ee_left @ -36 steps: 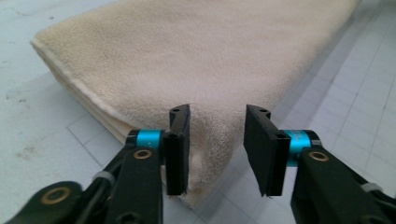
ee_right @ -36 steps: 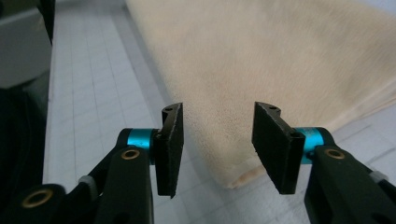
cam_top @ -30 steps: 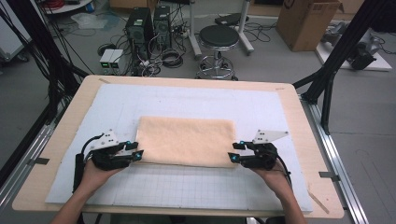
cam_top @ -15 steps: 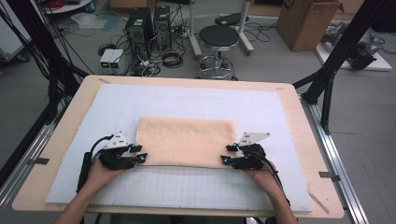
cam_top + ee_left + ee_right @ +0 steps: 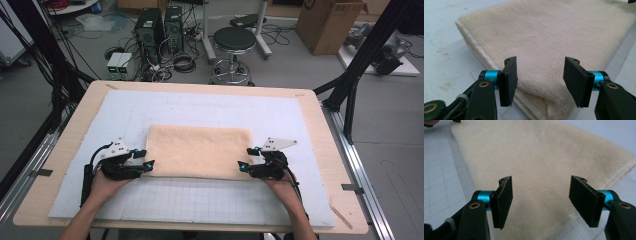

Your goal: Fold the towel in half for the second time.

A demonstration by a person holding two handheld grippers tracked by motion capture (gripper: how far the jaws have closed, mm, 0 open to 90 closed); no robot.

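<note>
Nearest the desk's front edge, the left tool (image 5: 150,164) and right tool (image 5: 243,166) sit at the two near corners of the folded towel (image 5: 200,151). Both have just been opening; their jaws stand wide over the cloth, gripping nothing. The towel lies flat mid-desk on the white mat (image 5: 125,112) (already folded, it seems). Any further fold is not yet begun.

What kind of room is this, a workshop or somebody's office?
Most likely a lab or workshop set up for recording. A wooden table with a gridded mat holds a folded towel, black frame struts stand around it, and computer towers with tangled cables sit on the floor beside a stool.
</note>
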